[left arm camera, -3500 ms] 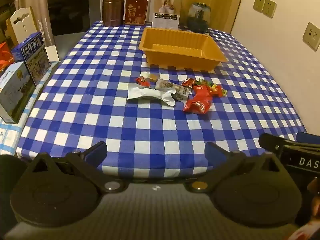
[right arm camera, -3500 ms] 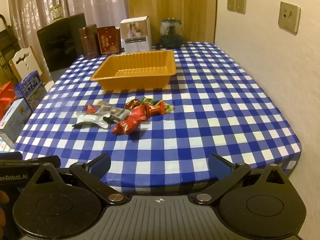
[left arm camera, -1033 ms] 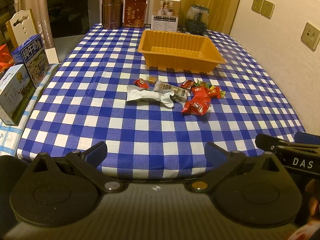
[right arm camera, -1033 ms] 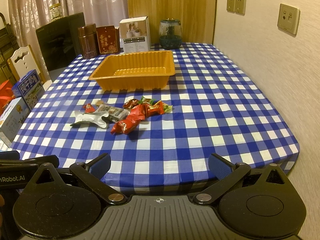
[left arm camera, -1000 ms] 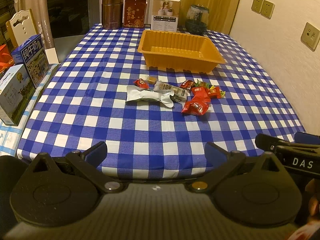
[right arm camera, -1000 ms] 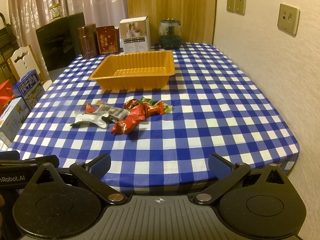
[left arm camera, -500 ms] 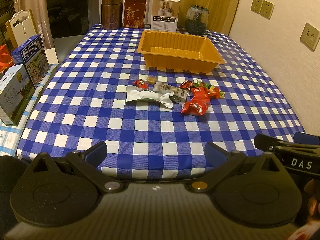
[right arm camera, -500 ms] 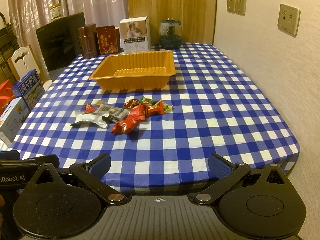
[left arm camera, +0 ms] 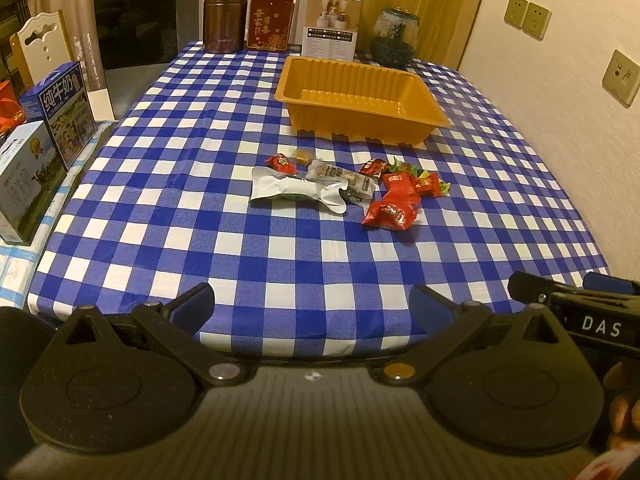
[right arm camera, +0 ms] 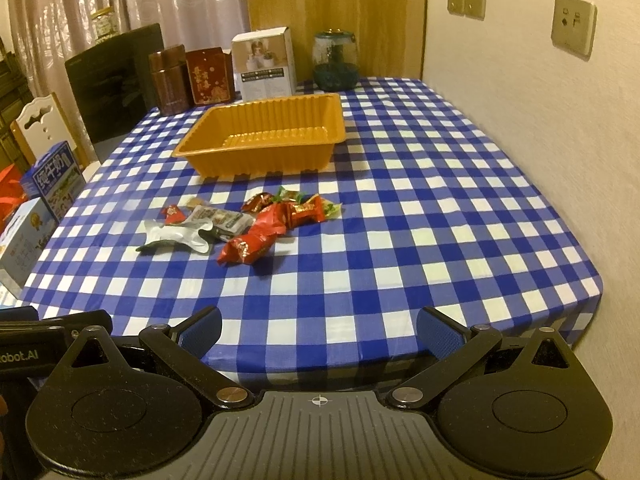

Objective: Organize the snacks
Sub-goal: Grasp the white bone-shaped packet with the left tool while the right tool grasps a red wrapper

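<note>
Orange plastic makes up the tray [left arm camera: 362,98], which in the left wrist view sits past the middle of the blue checked tablecloth [left arm camera: 168,216] with nothing in it, its ribbed floor bare. The snacks lie loose on the cloth just in front of it: a silver pouch [left arm camera: 296,190], a grey printed packet [left arm camera: 344,178] touching it, a crumpled red bag [left arm camera: 394,204], and small wrapped sweets [left arm camera: 282,161] around them. They form one cluster near the tray, so I judge each carry will be short. The left gripper [left arm camera: 312,304] hangs at the near table edge, jaws spread wide and holding nothing, well apart from the pile, which suggests no pick has begun. Tins and boxes stand along the far edge, clear of the work

From the right wrist view the tray [right arm camera: 264,136] again shows empty, and the red bag [right arm camera: 250,244] is the nearest snack, with the silver pouch [right arm camera: 176,236] to its left. The right gripper [right arm camera: 320,332] is likewise spread and empty at the table's near edge. The milk carton [right arm camera: 54,178] stands off the table to the left, apart from the task
</note>
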Action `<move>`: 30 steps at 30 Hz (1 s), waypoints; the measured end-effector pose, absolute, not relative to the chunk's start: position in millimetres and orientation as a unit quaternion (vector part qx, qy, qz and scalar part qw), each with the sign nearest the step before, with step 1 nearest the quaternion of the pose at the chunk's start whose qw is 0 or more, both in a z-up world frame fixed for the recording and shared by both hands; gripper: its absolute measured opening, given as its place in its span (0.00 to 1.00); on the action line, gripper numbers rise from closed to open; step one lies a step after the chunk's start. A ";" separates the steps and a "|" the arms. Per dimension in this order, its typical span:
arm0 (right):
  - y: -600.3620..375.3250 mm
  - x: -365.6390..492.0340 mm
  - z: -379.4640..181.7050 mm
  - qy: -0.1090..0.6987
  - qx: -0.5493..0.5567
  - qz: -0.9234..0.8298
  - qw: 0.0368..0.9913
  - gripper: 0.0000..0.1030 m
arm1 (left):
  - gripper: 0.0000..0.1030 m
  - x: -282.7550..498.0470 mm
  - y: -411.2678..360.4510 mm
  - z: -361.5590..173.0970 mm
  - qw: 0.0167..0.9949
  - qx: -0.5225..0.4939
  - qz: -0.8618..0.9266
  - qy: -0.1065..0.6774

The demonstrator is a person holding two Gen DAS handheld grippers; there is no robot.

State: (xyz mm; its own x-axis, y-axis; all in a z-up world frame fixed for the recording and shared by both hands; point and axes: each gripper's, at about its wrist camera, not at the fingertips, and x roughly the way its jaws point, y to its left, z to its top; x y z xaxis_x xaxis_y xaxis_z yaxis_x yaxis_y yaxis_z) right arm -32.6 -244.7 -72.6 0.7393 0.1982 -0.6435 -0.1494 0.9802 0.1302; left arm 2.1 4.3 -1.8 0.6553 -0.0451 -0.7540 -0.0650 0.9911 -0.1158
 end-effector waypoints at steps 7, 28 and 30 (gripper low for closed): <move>-244.1 -27.5 -73.3 0.350 0.039 0.092 0.932 1.00 | 1.00 9.9 9.4 -2.8 0.906 -0.077 0.002 0.416; -224.3 45.5 -114.5 0.408 0.071 0.107 0.904 1.00 | 1.00 66.9 34.2 -44.3 0.890 -0.093 0.019 0.446; -223.1 54.6 -119.7 0.412 0.072 0.106 0.902 1.00 | 1.00 75.5 36.4 -50.8 0.888 -0.095 0.021 0.450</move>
State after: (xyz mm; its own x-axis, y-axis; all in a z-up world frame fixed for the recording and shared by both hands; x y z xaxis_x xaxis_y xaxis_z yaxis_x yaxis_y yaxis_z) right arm 54.6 -223.1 -119.7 0.6376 0.2513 -0.7282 -0.1329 0.9670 0.2173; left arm 75.5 36.4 -50.8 0.5934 -0.0483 -0.8035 -0.1225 0.9811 -0.1495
